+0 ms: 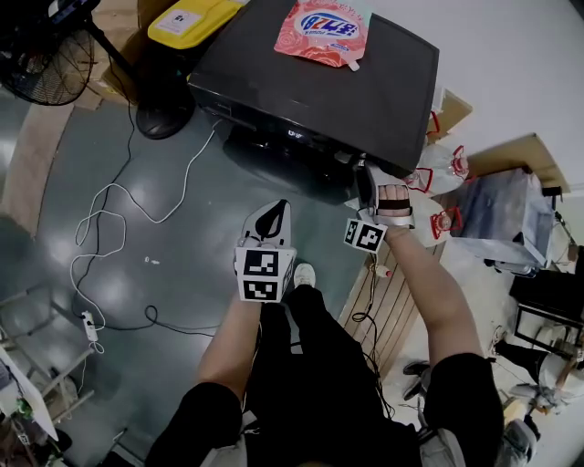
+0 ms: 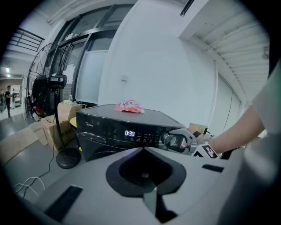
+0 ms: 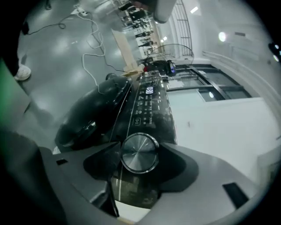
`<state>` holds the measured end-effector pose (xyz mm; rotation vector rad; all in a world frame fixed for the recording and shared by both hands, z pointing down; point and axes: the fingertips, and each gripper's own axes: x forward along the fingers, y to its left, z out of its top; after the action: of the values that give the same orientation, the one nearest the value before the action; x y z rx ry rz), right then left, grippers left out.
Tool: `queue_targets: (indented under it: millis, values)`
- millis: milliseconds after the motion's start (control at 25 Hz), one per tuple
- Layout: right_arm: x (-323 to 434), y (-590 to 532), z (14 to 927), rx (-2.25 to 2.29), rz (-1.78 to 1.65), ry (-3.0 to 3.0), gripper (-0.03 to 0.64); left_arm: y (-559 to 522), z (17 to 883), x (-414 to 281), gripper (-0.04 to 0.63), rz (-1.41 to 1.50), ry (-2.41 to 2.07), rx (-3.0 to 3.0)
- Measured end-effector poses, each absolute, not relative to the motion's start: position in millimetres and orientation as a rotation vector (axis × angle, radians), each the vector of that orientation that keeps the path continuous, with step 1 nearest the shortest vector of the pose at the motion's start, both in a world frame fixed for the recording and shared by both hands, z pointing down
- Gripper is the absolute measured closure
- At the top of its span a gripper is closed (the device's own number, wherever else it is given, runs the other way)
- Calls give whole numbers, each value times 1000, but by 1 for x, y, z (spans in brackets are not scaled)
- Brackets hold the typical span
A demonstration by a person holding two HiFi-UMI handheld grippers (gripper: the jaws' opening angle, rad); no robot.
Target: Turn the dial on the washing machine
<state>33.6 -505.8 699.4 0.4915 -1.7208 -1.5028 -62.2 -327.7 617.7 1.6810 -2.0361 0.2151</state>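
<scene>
The black washing machine (image 1: 319, 87) stands ahead with a pink detergent bag (image 1: 324, 32) lying on its top. Its round silver dial (image 3: 138, 149) sits at the right end of the control panel, whose display (image 2: 129, 133) reads 0:30. My right gripper (image 3: 139, 154) is shut on the dial, one jaw pressed against each side; the left gripper view shows the right gripper (image 2: 181, 141) at the panel's right end. My left gripper (image 1: 274, 212) hangs lower, in front of the machine and apart from it. The left gripper (image 2: 142, 150) is shut and holds nothing.
A standing fan (image 1: 41, 55) and its round base (image 1: 164, 119) are to the machine's left, by a yellow box (image 1: 192, 20). White cables (image 1: 109, 219) trail over the grey floor. Wooden slats (image 1: 392, 306) and clear bags (image 1: 447, 169) lie to the right.
</scene>
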Motion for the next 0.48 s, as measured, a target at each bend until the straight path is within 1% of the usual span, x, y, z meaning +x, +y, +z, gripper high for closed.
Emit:
queue_targets:
  millis: [200,480]
  values:
    - [31,-507,695,704,-1314,-1778,342,-320,619,-67,586,234,-2035,1673]
    - [30,-507,693,755,-1225,-1822,344,-314,617,-68,586,251,-2029,1667]
